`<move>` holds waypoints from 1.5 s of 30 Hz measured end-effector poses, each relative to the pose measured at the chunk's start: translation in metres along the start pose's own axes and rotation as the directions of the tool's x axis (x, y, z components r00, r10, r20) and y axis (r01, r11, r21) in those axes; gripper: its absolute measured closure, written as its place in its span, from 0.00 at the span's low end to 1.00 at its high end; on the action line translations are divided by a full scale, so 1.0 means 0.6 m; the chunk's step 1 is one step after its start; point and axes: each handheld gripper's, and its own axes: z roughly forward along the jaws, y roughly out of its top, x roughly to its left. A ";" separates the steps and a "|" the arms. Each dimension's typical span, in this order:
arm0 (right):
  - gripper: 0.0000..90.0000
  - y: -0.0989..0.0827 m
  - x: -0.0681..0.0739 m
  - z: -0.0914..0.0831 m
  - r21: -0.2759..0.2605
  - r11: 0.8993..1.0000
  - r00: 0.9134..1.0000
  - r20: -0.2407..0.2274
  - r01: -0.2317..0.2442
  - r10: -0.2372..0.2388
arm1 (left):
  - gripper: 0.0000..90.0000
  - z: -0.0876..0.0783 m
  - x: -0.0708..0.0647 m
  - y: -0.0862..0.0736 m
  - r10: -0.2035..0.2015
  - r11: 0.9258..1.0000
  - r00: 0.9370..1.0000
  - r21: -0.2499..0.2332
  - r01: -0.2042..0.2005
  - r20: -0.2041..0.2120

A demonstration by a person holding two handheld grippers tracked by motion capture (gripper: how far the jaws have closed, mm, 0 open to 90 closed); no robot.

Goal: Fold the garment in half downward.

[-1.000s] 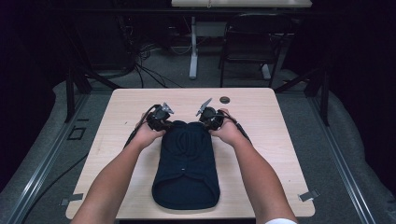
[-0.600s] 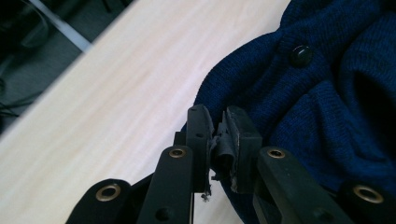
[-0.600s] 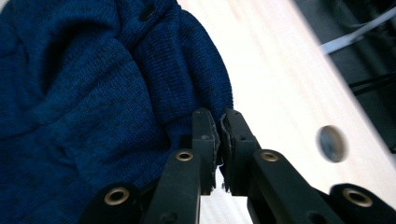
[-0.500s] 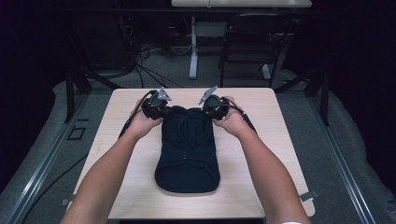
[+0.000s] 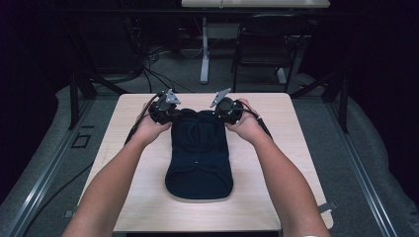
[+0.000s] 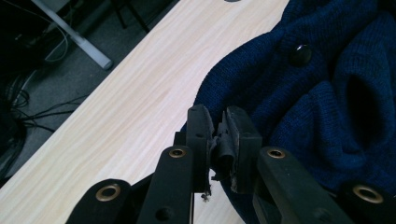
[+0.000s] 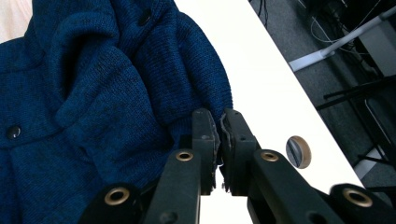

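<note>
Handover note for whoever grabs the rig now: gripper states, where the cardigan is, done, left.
Left gripper: shut on a far corner of the navy cardigan.
Right gripper: shut on the other far corner.
Cardigan: folded lengthwise, far edge raised, near end on the table.
Done: both far corners gripped, sides apparently folded in.
Left: probably bring the far edge toward the near end, then release.

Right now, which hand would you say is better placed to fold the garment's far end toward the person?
Neither clearly: the left gripper and right gripper are each shut on a far corner of the blue knit garment, symmetrically, so both should probably move together.
</note>
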 end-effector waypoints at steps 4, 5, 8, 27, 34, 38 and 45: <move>0.94 0.013 -0.004 -0.008 -0.009 1.000 1.000 0.029 0.009 -0.009 | 0.90 -0.009 0.004 0.010 0.005 1.000 0.999 -0.010 -0.005 -0.035; 0.94 0.018 -0.006 -0.012 -0.003 1.000 0.999 0.045 0.020 -0.020 | 0.90 -0.013 0.006 0.015 0.004 1.000 0.999 -0.020 -0.005 -0.052; 0.94 0.031 -0.010 -0.025 -0.035 0.999 0.996 0.087 0.015 -0.012 | 0.90 -0.025 0.010 0.026 0.011 0.999 0.996 -0.045 -0.015 -0.088; 0.94 0.043 0.011 -0.051 -0.092 0.995 0.981 0.191 0.042 -0.024 | 0.90 -0.063 -0.027 0.032 0.126 0.987 0.967 -0.068 -0.144 -0.222; 0.93 0.031 0.029 -0.045 -0.094 0.994 0.985 0.165 0.060 -0.044 | 0.90 -0.054 -0.038 0.012 0.138 0.987 0.970 -0.049 -0.150 -0.199; 0.93 0.030 0.030 -0.041 -0.077 0.995 0.986 0.160 0.063 -0.050 | 0.90 -0.053 -0.035 0.011 0.128 0.989 0.973 -0.048 -0.139 -0.195; 0.93 0.036 0.020 -0.040 -0.077 0.995 0.987 0.157 0.057 -0.044 | 0.90 -0.050 -0.019 0.018 0.100 0.992 0.981 -0.060 -0.111 -0.169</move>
